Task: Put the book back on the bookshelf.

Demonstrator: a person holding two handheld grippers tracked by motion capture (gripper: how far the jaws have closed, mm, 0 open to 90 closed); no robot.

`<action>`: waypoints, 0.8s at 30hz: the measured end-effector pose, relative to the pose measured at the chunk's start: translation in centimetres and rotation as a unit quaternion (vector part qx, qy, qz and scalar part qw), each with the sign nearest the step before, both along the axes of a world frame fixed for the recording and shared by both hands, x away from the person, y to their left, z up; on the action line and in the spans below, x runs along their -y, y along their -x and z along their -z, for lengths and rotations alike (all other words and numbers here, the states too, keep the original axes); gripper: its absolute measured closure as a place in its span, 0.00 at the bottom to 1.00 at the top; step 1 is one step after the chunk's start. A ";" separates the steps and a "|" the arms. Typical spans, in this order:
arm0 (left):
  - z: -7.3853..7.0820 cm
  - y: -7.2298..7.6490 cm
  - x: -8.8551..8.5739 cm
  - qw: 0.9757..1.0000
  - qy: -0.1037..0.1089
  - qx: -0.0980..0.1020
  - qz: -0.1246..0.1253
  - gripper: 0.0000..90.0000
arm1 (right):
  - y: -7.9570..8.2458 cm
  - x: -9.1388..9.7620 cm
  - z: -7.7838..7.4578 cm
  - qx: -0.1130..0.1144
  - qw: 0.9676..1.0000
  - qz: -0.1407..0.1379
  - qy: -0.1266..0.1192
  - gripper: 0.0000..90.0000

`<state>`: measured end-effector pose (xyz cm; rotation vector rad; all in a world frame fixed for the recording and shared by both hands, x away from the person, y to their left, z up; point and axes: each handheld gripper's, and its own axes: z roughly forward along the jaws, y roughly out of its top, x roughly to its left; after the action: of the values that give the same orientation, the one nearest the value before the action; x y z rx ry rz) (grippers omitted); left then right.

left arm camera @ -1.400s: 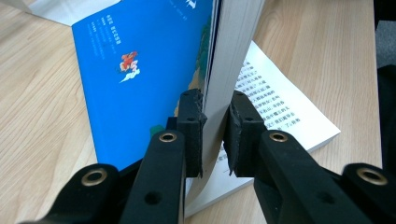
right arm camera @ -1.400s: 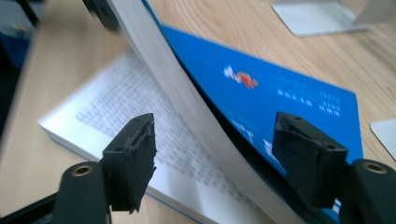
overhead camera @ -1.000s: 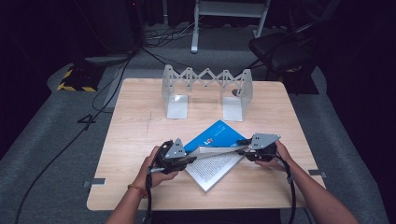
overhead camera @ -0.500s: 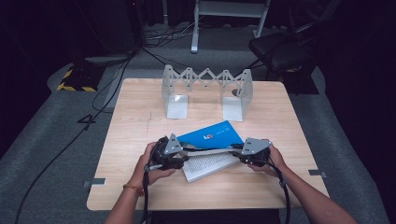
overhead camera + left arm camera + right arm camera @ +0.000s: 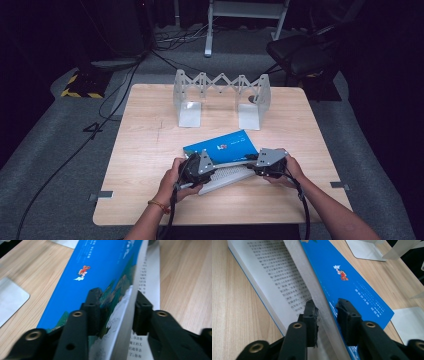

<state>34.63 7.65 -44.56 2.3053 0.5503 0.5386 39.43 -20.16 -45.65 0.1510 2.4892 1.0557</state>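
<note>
**Both grippers clamped on an open blue book**

Dark room, grey carpet, black cables on floor; light wooden table (image 5: 150, 150) in centre of high view. At table's far side stands a grey metal accordion-style book rack (image 5: 221, 95) w/ two flat foot plates, upright, well apart from the book.

Blue-covered paperback book (image 5: 225, 145) lies open near table's front edge, between the two hands. Lower half rests flat on the wood, printed text page facing up; upper half (blue cover + a thick block of pages) is lifted at an angle.

Left gripper (image 5: 116, 308): jaws closed on the lifted half, one pad on blue cover, other on the page side. Pages sit edge-on between jaws in left gripper view.

Right gripper (image 5: 325, 311): same grip at the opposite end, jaws pinching the raised block, one on the white page side, one on blue cover.

High view: left hand (image 5: 172, 180) and right hand (image 5: 292, 170) hold the grippers at book's two ends, forearms entering from bottom.
</note>
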 end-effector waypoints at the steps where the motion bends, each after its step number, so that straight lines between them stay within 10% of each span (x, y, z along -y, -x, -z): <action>1: 0.1 0.0 -0.1 1.000 -0.001 -0.003 0.003 0.77 | -0.2 0.2 0.1 0.002 1.000 -0.005 -0.006 0.72; 10: 0.3 -0.2 -1.0 1.000 0.007 -0.006 0.020 0.82 | -2.9 3.9 0.9 -0.030 0.997 0.010 -0.069 0.62; 17: 0.1 -1.2 -3.1 0.998 0.048 -0.038 0.011 0.76 | -2.4 3.7 0.0 -0.016 0.998 -0.031 -0.054 0.74; 24: -1.1 0.3 -2.8 0.999 0.038 -0.025 0.001 0.54 | -0.5 2.4 -0.7 0.007 0.998 -0.052 -0.029 0.82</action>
<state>34.34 10.41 -43.50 2.2527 0.5821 0.4533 39.90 -22.52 -44.91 0.0297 2.4779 1.1674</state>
